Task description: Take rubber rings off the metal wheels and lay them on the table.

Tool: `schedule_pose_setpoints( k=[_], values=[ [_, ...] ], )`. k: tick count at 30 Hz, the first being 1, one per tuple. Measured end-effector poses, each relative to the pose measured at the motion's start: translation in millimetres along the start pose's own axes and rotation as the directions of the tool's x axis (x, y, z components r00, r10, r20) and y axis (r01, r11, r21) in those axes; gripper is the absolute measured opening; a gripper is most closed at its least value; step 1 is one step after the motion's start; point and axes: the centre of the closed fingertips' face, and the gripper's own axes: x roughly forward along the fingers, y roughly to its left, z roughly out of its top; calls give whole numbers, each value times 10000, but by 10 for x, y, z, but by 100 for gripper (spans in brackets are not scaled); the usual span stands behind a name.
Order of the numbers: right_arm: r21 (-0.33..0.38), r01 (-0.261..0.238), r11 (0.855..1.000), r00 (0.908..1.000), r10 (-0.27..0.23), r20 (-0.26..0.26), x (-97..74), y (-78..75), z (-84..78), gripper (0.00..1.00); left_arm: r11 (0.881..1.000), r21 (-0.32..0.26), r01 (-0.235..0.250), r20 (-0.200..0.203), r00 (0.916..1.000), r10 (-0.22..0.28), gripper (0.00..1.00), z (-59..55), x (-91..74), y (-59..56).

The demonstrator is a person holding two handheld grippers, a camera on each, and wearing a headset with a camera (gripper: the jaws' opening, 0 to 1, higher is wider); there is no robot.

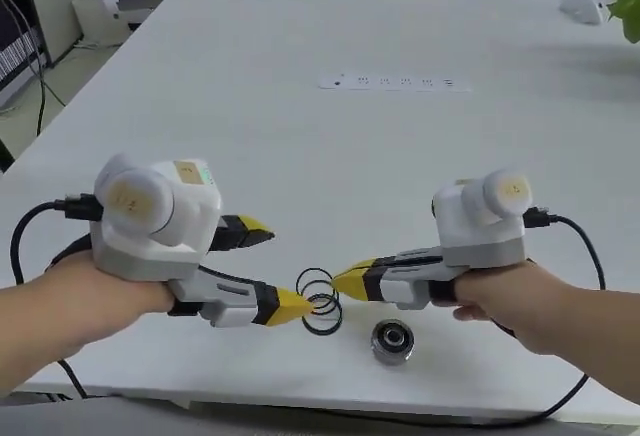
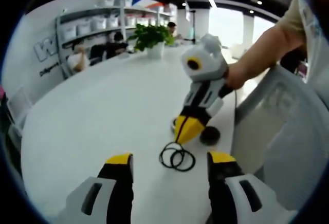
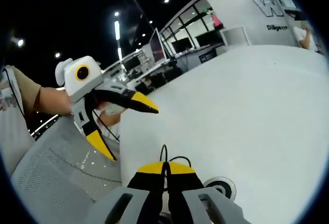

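1. The white table (image 1: 300,136) holds everything.
2. The left gripper (image 1: 275,266) is at 9 o'clock from the rubber rings (image 1: 320,303). Its jaws are wide apart and hold nothing. Its lower yellow tip is just beside the rings.
3. The right gripper (image 1: 345,279) is at 2 o'clock from the rings. Its jaws are pressed tight together. In the right gripper view a thin black ring runs into the pinch.
4. A white power strip (image 1: 395,82) lies at 12 o'clock, well apart from the rings.
5. The rings are thin black loops. They lie across each other on the table, between the two grippers.
6. The metal wheel (image 1: 391,341) stands at 4 o'clock from the rings, near the table's front edge.
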Motion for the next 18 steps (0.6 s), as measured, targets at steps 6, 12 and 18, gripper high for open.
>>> schedule_pose_setpoints(
  k=[6,12,18],
  values=[
    [53,60,10000,9997,-58,-241,45,-29,-51,0,10000,-6,-16,-37,10000,16,59,-19,-27,7],
    [168,288,9994,9986,-280,-442,52,-76,-98,0,10000,-11,-41,-90,10000,41,59,-42,-45,18],
    [99,570,9983,9965,-563,-617,43,-123,-130,0,10000,-31,-44,-151,9999,43,59,-64,-56,17]
  ],
)
